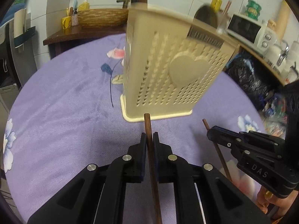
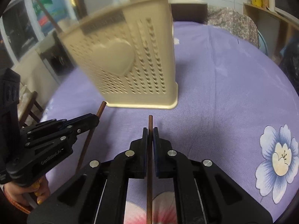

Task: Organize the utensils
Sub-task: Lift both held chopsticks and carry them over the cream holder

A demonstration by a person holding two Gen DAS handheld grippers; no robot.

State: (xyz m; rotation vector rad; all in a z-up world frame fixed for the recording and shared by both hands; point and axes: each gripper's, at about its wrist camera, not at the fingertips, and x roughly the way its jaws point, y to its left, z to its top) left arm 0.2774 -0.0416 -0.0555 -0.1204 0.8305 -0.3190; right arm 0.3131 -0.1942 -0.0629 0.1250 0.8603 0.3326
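The purple cloth (image 1: 56,112) with flowers covers the whole table. On it stands one tall cream holder (image 1: 168,71) full of little holes, with a heart on its side. It sits up straight on its base. A dark stick and what looks like a spoon or ladle poke out of its top, but that part is blurry, so I cannot count what is inside.

There are two grippers. The left gripper (image 1: 149,140) is squeezed tight on one dark brown chopstick (image 1: 148,128). The right gripper (image 2: 150,135) is squeezed tight on one thinner brown chopstick (image 2: 150,123). So two chopsticks are held, one in each.

In the left view the holder is at 12 o'clock from the left gripper, just past the chopstick's tip. The right gripper shows at 3 o'clock there. In the right view the holder is between 11 and 12 o'clock, and the left gripper is at 9 o'clock.

Each chopstick runs long-ways along its gripper, tip toward the holder's bottom, not its open top. I think each stick has to be lifted over the top rim and stood up to drop in. Both hands look about the same way off; I cannot tell which is nearer.
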